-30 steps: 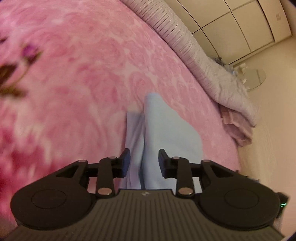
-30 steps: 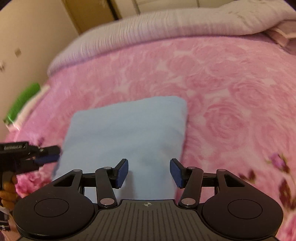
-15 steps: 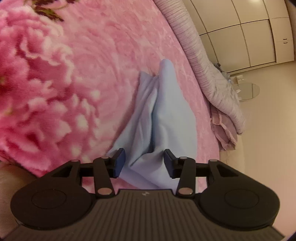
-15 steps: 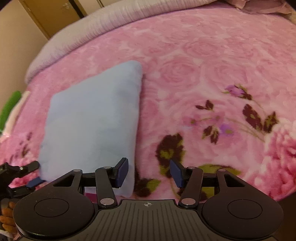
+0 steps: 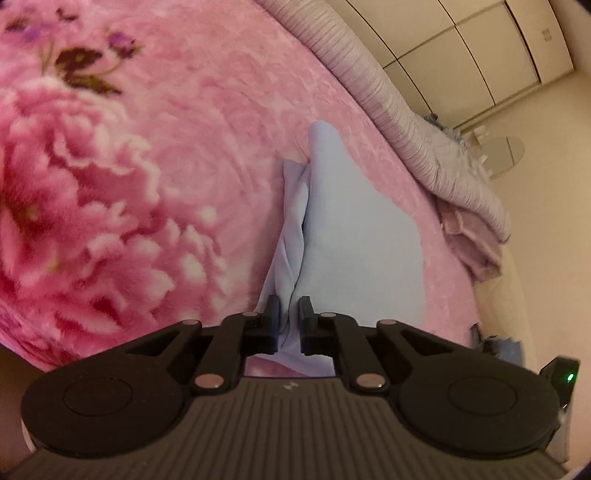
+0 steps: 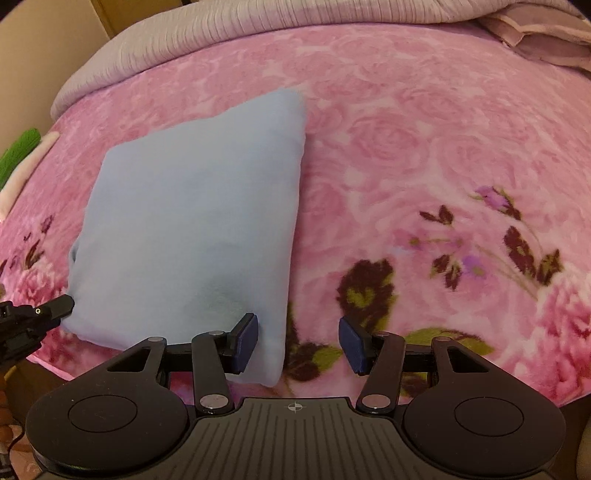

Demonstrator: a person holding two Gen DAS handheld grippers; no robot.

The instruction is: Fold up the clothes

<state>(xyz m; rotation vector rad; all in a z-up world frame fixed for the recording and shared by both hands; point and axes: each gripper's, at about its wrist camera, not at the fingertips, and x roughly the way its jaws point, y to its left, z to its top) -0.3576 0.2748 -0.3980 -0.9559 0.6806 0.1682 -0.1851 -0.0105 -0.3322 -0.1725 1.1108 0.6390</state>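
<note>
Left wrist view: our left tool (image 5: 288,317) has just been closing and now pinches the near corner of the folded light-blue garment (image 5: 354,240), which lies on the pink floral blanket (image 5: 147,184) of the bed. Our right tool (image 6: 297,341) gapes wide over the other near corner, holding nothing. Risks: the left grabs only the top layers, so the fold splays on lifting; the right pinches blanket too. The grey striped duvet (image 6: 258,26) is well apart, nothing blocks.
</note>
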